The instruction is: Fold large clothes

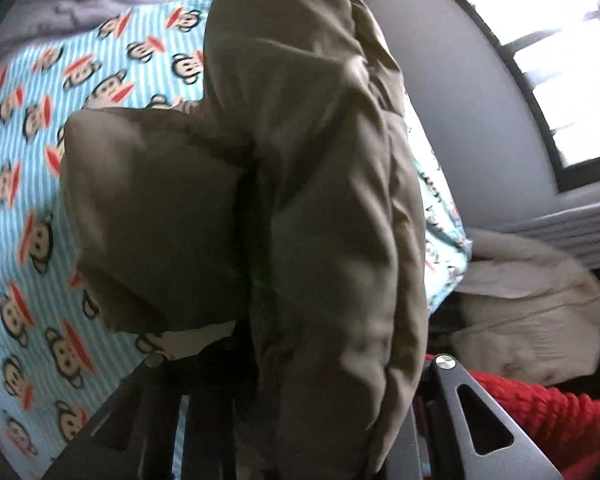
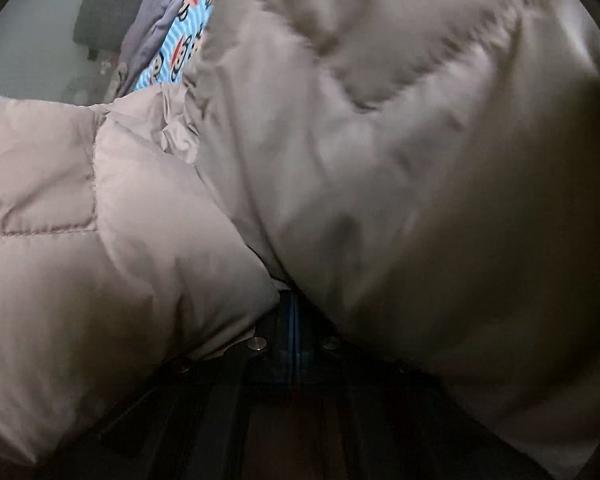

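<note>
Puffy beige quilted down jacket (image 1: pixel 324 208) fills both my clamped grippers over the monkey-print sheet (image 1: pixel 40 184); slippery, springy, so I'd grip seams.

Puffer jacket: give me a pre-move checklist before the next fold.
1. Left gripper has the puffer jacket between its fingers: ok.
2. Right gripper shut on the jacket: ok.
3. Jacket lifted off the monkey-print sheet: ok in the left view.
4. Sleeves and hem located: cannot tell, fabric fills both views.
5. Landing spot on the sheet free: cannot tell.
6. Red knit and cream garment apart from the jacket: ok.
</note>
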`<state>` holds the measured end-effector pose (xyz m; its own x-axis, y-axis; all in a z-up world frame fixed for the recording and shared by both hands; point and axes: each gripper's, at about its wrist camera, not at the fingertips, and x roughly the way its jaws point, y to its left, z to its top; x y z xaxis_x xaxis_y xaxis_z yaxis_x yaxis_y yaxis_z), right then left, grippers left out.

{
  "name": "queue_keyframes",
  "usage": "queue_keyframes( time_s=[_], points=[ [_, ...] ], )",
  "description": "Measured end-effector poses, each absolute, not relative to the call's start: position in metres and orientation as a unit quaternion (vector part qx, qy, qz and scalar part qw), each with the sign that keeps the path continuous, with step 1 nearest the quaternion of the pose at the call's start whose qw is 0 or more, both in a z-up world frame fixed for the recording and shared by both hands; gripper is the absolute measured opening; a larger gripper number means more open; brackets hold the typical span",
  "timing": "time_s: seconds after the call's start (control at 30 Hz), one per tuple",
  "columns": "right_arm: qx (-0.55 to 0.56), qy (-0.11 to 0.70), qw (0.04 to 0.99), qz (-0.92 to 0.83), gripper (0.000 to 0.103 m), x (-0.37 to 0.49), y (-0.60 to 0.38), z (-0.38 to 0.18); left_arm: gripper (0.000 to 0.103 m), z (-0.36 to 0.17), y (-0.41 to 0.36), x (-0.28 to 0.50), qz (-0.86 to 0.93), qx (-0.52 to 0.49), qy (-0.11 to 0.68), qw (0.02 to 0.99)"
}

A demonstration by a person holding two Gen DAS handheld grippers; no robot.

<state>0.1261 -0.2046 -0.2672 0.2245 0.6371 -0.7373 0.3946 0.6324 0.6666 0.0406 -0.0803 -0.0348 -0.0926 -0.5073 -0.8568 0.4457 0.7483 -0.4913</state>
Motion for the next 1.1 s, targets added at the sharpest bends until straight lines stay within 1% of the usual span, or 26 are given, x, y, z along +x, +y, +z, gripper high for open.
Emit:
queue_keyframes(
  time_s=[0.1, 0.13, 0.17, 0.2, 0.23, 0.3, 0.33, 0.37, 0.4, 0.43, 0.5, 0.53, 0.57, 0.63, 0.7, 0.73, 0.77, 0.83, 0.87, 0.97, 1.0, 1.03, 1.07, 1.1],
  points=[
    [0.451, 0.626, 0.627, 0.108, 0.000, 0.124, -0.222, -0.263, 0.031, -0.033, -0.104, 0.033, -0.343, 0.002, 0.653, 0.676],
    [0.453, 0.625, 0.627, 0.109, 0.000, 0.121, -0.229, -0.258, 0.033, -0.033, -0.107, 0.030, -0.342, 0.011, 0.655, 0.674],
    [0.457, 0.615, 0.633, 0.112, 0.003, 0.113, -0.242, -0.248, 0.048, -0.034, -0.113, 0.028, -0.345, 0.017, 0.658, 0.669],
    [0.460, 0.599, 0.645, 0.113, 0.003, 0.103, -0.259, -0.235, 0.065, -0.037, -0.120, 0.026, -0.350, 0.015, 0.663, 0.662],
    [0.462, 0.588, 0.655, 0.109, 0.003, 0.094, -0.272, -0.225, 0.068, -0.042, -0.140, 0.025, -0.349, 0.017, 0.666, 0.659],
    [0.461, 0.562, 0.682, 0.084, 0.004, 0.066, -0.308, -0.201, 0.070, -0.054, -0.161, 0.026, -0.360, 0.032, 0.669, 0.650],
    [0.460, 0.552, 0.693, 0.069, 0.011, 0.051, -0.323, -0.192, 0.074, -0.063, -0.175, 0.026, -0.378, 0.032, 0.673, 0.635],
    [0.459, 0.544, 0.700, 0.053, 0.029, 0.037, -0.336, -0.186, 0.081, -0.072, -0.185, 0.026, -0.390, 0.027, 0.679, 0.621],
    [0.459, 0.535, 0.708, 0.031, 0.041, 0.019, -0.350, -0.179, 0.082, -0.087, -0.199, 0.026, -0.404, 0.020, 0.691, 0.599],
    [0.471, 0.522, 0.711, 0.000, 0.045, 0.000, -0.365, -0.175, 0.082, -0.100, -0.211, 0.026, -0.412, 0.017, 0.697, 0.586],
    [0.494, 0.502, 0.709, -0.031, 0.045, -0.037, -0.387, -0.169, 0.082, -0.122, -0.232, 0.027, -0.414, 0.025, 0.706, 0.574],
    [0.495, 0.495, 0.713, -0.047, 0.045, -0.052, -0.391, -0.165, 0.084, -0.128, -0.240, 0.029, -0.415, 0.028, 0.708, 0.571],
    [0.489, 0.489, 0.719, -0.066, 0.045, -0.069, -0.395, -0.159, 0.091, -0.135, -0.250, 0.031, -0.419, 0.025, 0.711, 0.565],
    [0.468, 0.490, 0.730, -0.086, 0.046, -0.097, -0.392, -0.148, 0.093, -0.141, -0.263, 0.034, -0.421, 0.014, 0.715, 0.558],
    [0.454, 0.489, 0.741, -0.075, 0.057, -0.115, -0.379, -0.137, 0.093, -0.145, -0.273, 0.036, -0.421, 0.013, 0.718, 0.554],
    [0.452, 0.487, 0.744, -0.065, 0.067, -0.115, -0.373, -0.133, 0.093, -0.143, -0.280, 0.047, -0.420, 0.014, 0.719, 0.554],
    [0.451, 0.480, 0.751, -0.045, 0.075, -0.120, -0.364, -0.127, 0.093, -0.144, -0.284, 0.047, -0.419, 0.018, 0.719, 0.554],
    [0.445, 0.472, 0.761, -0.001, 0.081, -0.127, -0.344, -0.117, 0.092, -0.144, -0.290, 0.048, -0.417, 0.032, 0.718, 0.557],
    [0.439, 0.471, 0.765, 0.012, 0.081, -0.124, -0.336, -0.113, 0.093, -0.151, -0.294, 0.058, -0.417, 0.037, 0.717, 0.558],
    [0.405, 0.481, 0.778, -0.004, 0.080, -0.092, -0.312, -0.119, 0.092, -0.122, -0.295, 0.066, -0.432, 0.064, 0.686, 0.582],
    [0.389, 0.491, 0.779, -0.032, 0.075, -0.081, -0.309, -0.123, 0.092, -0.102, -0.289, 0.066, -0.440, 0.077, 0.653, 0.612],
    [0.381, 0.495, 0.779, -0.051, 0.036, -0.076, -0.310, -0.127, 0.092, -0.083, -0.280, 0.068, -0.441, 0.092, 0.615, 0.647],
    [0.385, 0.497, 0.775, -0.055, 0.020, -0.072, -0.311, -0.131, 0.092, -0.073, -0.276, 0.070, -0.438, 0.101, 0.591, 0.670],
    [0.392, 0.495, 0.772, -0.072, 0.020, -0.072, -0.316, -0.135, 0.090, -0.056, -0.260, 0.074, -0.429, 0.111, 0.551, 0.708]
  ],
)
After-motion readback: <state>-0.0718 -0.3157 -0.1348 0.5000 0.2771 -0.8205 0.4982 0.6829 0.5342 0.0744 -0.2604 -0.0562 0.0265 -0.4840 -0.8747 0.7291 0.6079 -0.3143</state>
